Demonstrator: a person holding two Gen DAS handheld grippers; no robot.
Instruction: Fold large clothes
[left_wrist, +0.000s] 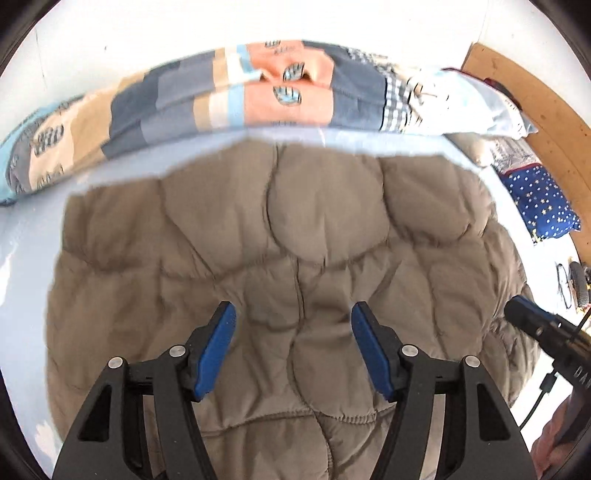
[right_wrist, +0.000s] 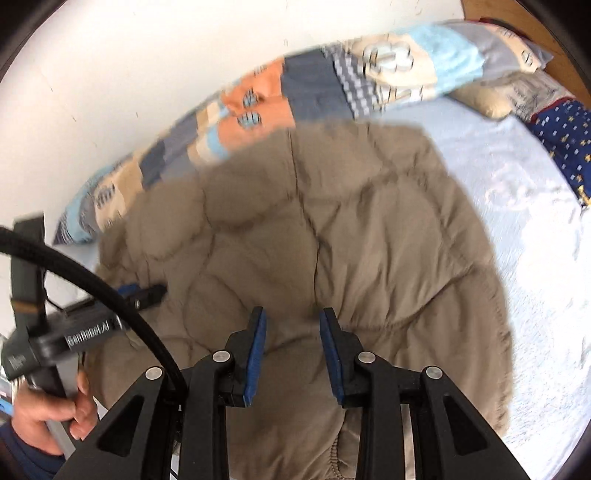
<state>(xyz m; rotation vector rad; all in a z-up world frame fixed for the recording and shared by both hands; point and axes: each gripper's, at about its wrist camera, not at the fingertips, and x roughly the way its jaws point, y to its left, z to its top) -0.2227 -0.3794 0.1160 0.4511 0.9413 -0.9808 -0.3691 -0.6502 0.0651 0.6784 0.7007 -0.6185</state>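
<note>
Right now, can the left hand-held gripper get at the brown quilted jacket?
Probably yes: the left hand-held gripper is open above the brown quilted jacket, with nothing between them.

Both wrist views near, overlooking jacket (left_wrist: 288, 229)

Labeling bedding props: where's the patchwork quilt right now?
The patchwork quilt lies bunched along the white wall at the far edge of the bed, just beyond the brown jacket. In the right wrist view it runs up toward the pillows.
</note>
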